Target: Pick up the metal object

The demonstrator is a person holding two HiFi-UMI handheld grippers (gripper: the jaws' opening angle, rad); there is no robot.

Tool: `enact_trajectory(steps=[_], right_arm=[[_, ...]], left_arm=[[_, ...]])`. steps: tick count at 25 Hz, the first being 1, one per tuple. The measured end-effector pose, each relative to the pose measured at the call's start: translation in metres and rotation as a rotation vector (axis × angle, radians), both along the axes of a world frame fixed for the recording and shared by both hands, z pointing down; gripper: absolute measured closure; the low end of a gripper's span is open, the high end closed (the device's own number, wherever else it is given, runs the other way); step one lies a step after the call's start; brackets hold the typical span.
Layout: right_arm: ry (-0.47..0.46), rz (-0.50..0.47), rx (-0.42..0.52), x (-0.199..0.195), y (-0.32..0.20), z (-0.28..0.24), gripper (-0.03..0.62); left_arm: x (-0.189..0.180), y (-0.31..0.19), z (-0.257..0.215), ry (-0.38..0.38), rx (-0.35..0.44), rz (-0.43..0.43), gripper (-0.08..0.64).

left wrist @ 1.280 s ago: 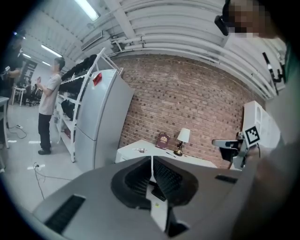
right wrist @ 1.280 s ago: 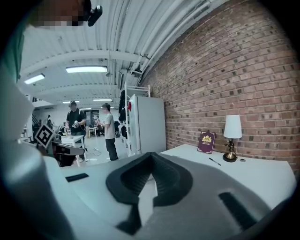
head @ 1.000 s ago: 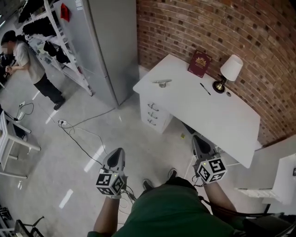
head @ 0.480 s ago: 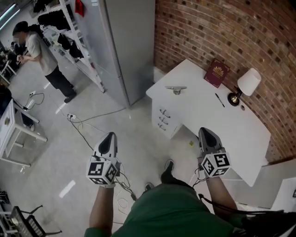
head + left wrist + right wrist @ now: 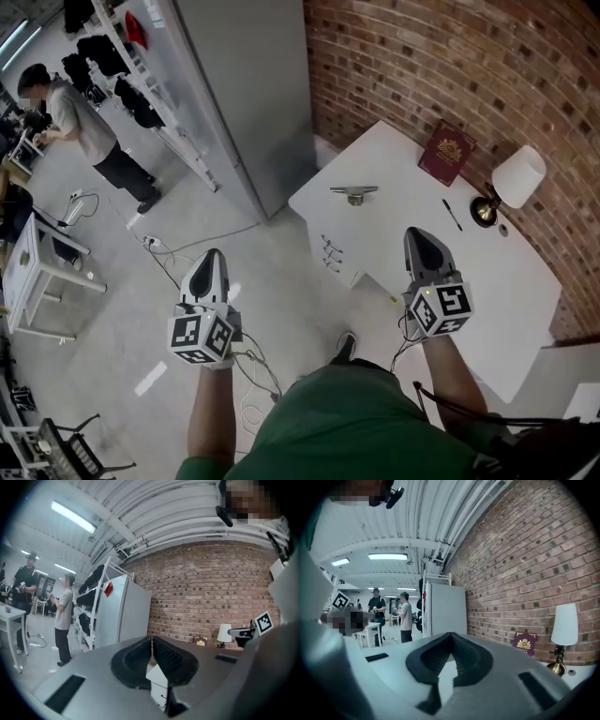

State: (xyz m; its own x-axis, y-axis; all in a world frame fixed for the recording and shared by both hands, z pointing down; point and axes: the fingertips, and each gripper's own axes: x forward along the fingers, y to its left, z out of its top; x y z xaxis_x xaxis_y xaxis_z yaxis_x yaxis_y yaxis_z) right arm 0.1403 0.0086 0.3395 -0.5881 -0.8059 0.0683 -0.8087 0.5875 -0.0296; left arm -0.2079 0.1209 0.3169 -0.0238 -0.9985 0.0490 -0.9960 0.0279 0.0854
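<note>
— Tongs first. What are the two of them doing?

— The left gripper (image 5: 210, 256) is shut. Its two black pads press together at the tip, and nothing is between them. The right gripper (image 5: 418, 233) is the same: shut tight and holding nothing. Both are up in the air in front of the person in the green top (image 5: 347, 422).

— What is under them?

— Under the left one is the shiny grey floor (image 5: 122, 309). The right one hangs over the white desk (image 5: 398, 173), near its front edge.

— Where is the metal object?

— The metal object (image 5: 354, 193) lies flat on the desk, near the left corner. It touches nothing else. From the right gripper it is at about eleven o'clock, well apart. From the left gripper it is at about one o'clock, even further off.

— What else is on the desk?

— A dark red book (image 5: 446, 152) lies at twelve o'clock from the right gripper, close to the wall. A lamp (image 5: 518, 178) with a white shade stands at two o'clock. A black pen (image 5: 452, 214) lies just beside the lamp. Drawers (image 5: 328, 255) sit under the desk's left end.

— And the room?

— A brick wall (image 5: 450, 56) runs behind the desk. A tall grey cabinet (image 5: 248, 84) stands at twelve o'clock from the left gripper, next to the desk. At eleven o'clock is a white rack (image 5: 127, 56) with dark clothes on it. A person in a grey shirt (image 5: 86, 131) stands far off at ten o'clock. Cables (image 5: 173, 255) lie on the floor, and a small white table (image 5: 33, 267) is at nine o'clock.
</note>
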Motion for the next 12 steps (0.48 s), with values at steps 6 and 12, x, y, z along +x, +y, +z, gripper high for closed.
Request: enact_trajectory(steps=[6,12], right_arm=[[-0.015,-0.037,-0.016,0.008,-0.042,0.016,0.591],[0.007,-0.018,0.001,0.031,-0.070,0.022,0.591]], left_arm=[[0.024,-0.033,0.013,-0.029,-0.050,-0.002,0.546],[0.053,-0.077,0.018,-0.039,-0.065,0.040,0.546]])
